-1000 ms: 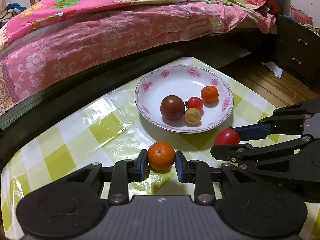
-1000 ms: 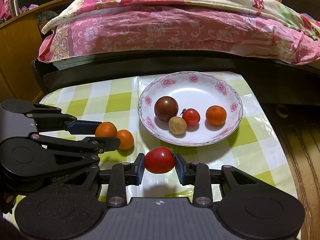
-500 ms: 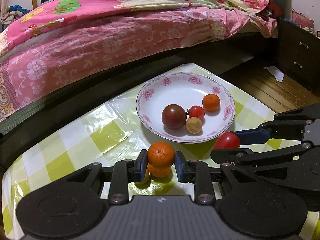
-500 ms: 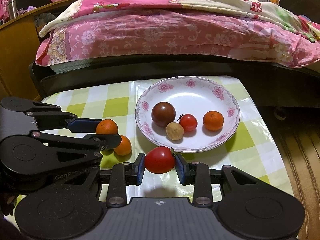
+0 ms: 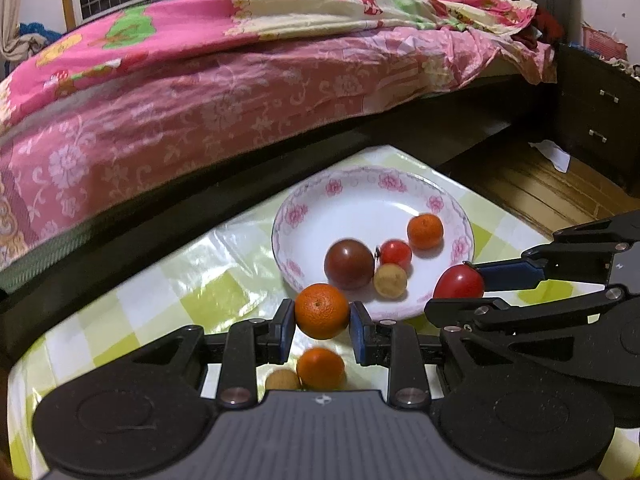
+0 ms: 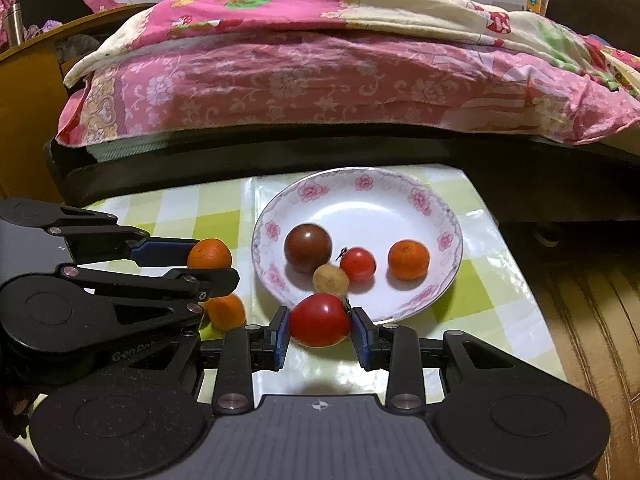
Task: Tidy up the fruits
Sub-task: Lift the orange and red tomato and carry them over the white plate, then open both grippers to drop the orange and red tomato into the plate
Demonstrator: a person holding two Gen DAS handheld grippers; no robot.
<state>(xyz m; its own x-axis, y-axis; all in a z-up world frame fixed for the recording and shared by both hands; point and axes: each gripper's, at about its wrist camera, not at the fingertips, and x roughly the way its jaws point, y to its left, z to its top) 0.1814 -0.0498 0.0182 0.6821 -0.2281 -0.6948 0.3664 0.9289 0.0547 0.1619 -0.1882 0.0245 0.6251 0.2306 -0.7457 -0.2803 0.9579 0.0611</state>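
My left gripper (image 5: 322,318) is shut on an orange (image 5: 322,311) and holds it above the table, just short of the plate's near rim. My right gripper (image 6: 320,322) is shut on a red tomato (image 6: 319,319) lifted at the rim of the white floral plate (image 6: 400,200). In the plate lie a dark tomato (image 6: 308,248), a small red tomato (image 6: 358,264), a small orange (image 6: 408,260) and a small tan fruit (image 6: 330,279). A second orange (image 5: 320,367) and a small tan fruit (image 5: 282,380) lie on the table under my left gripper.
The table has a yellow-green checked cloth (image 6: 472,292) and stands close against a bed with pink bedding (image 6: 320,80). A dark dresser (image 5: 596,120) and wood floor (image 5: 532,192) are to the right. The table's right edge drops off just beyond the plate.
Both grippers have risen with their fruit and moved toward the plate. The second orange and tan fruit beneath the left gripper have come into view.
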